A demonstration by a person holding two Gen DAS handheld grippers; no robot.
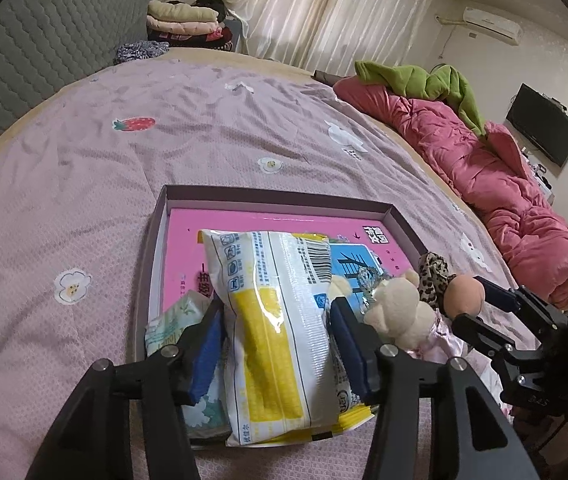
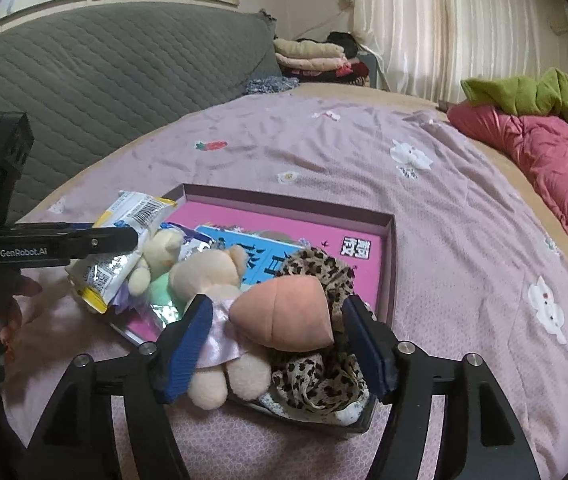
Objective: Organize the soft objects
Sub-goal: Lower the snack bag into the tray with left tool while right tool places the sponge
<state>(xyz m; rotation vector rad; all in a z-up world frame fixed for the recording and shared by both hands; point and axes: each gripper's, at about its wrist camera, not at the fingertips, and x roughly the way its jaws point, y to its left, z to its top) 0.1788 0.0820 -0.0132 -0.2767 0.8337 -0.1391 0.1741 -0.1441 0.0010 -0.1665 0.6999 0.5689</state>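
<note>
Plastic, plush and thin cloth fill the near end of a shallow cardboard box lid point(image 1: 399, 220) that lies on a bed covered by a mauve quilted bedspread point(image 1: 84, 184) printed with strawberries, flowers and white rabbits. The lid has low dull-purple walls and a glossy pink printed bottom with a blue panel. The left tongs point(image 1: 276, 332) straddle a crinkly white-and-yellow plastic packet point(image 1: 280, 320), puffy and pillow-shaped, with a barcode near its far end; the blue ribbed pads stand just off its sides and do not press it, so these tongs are released. A pale green tissue pack point(image 1: 172, 320) lies just left of the packet. The right tongs point(image 2: 276, 334) stand wide, released too, around a smooth peach teardrop-shaped makeup sponge point(image 2: 287, 312); gaps show between the pads and the sponge. The sponge rests on a leopard-print fabric piece point(image 2: 315, 384), thin and crumpled, and beside a cream plush bear point(image 2: 208, 276) with fuzzy pile and a shiny lilac satin dress. A second, paler plush bear point(image 2: 160, 252) lies behind it against the packet. A puffy pink comforter point(image 1: 483, 168) with a green fleece garment point(image 1: 431, 80) on it lies along the bed's far side.
</note>
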